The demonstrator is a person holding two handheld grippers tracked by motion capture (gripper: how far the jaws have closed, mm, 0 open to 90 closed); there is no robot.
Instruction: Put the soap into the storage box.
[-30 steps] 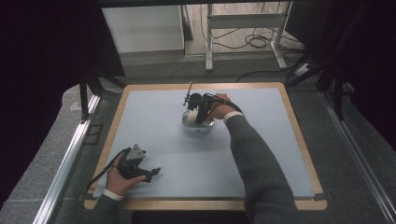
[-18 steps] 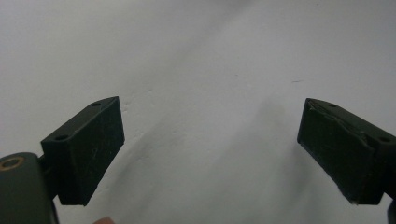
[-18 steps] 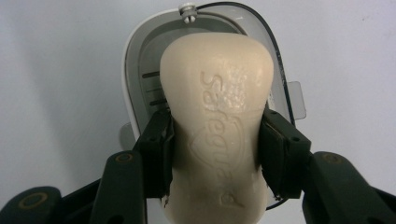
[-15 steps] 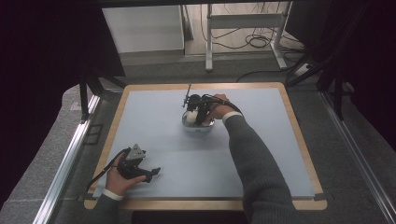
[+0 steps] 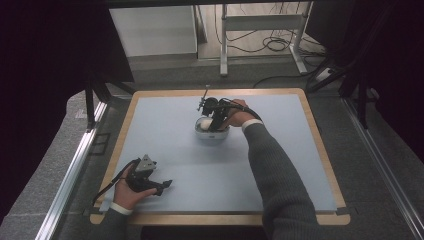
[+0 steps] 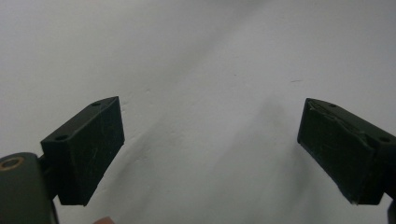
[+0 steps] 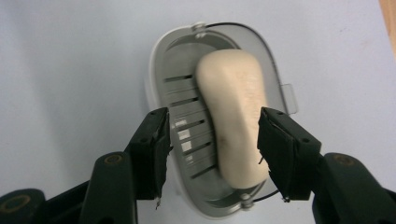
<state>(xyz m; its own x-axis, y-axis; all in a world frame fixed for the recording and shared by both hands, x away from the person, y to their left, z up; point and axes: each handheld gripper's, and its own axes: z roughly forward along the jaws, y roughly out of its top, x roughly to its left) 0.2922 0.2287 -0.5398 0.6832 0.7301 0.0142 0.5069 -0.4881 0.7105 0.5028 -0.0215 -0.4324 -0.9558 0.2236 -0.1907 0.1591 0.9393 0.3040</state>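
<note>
Near the front left corner of the blue mat (image 5: 280, 165), the left gripper (image 5: 165, 185) rests wide open, holding nothing. Farther back, the right gripper (image 7: 212, 140) hangs open over the soap dish (image 7: 161, 70) — the soap (image 7: 236, 112) lies between its fingers (image 7: 280, 149), not squeezed.

We saw the table (image 5: 165, 125) from above and behind, facing forward, the left gripper view sat close over bare surface, the right gripper view looked straight down, close, sharing the soap dish (image 7: 161, 74) (image 5: 212, 134) with the high view.
</note>
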